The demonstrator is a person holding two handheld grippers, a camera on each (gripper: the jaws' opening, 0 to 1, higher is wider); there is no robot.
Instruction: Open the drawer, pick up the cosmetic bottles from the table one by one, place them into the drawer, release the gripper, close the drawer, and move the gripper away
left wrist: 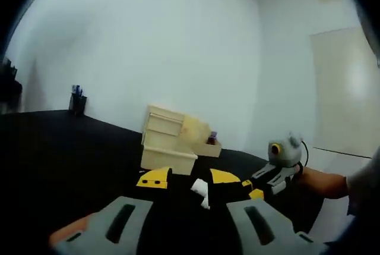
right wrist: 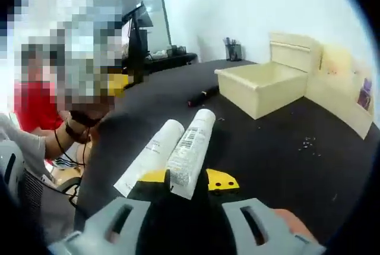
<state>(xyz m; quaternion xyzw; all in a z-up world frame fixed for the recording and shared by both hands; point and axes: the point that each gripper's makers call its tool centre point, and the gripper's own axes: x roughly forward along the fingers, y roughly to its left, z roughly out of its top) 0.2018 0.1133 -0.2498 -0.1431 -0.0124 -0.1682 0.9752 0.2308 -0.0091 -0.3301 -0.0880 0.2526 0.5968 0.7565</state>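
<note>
2 tubes (right wrist: 178,151) lie before right gripper (right wrist: 189,182) fingers.

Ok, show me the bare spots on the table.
Free: the black tabletop right of the two tubes, in front of the open drawer. Crowded: around the tubes near the right gripper, and the dark bottle beside the drawer.

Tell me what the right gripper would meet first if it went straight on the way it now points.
Probably the nearer white plastic cosmetic tube, lying on the black table with its end between the right gripper's yellow-tipped jaws; whether it already touches them is unclear.
</note>
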